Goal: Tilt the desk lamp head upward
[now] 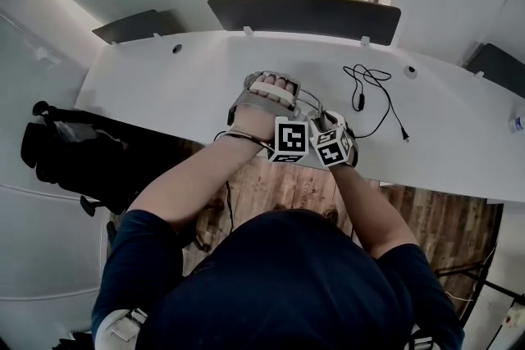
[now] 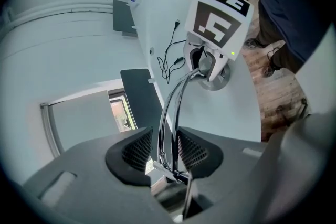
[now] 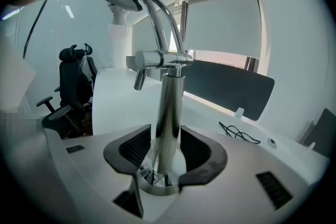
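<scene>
I see left claw: jaws spread, thin twin arm of desk lamp between pads, not squeezed. Right claw: jaws spread wide, shiny lamp post between them, round lamp base right under claw, on white desk. Black cable lies past right claw, off to right.

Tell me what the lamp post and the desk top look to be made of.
The lamp post looks like polished metal, probably chrome-plated or steel: it mirrors the room in bright streaks. The desk top looks like smooth white laminate or painted board: even colour, no grain, soft sheen.
</scene>
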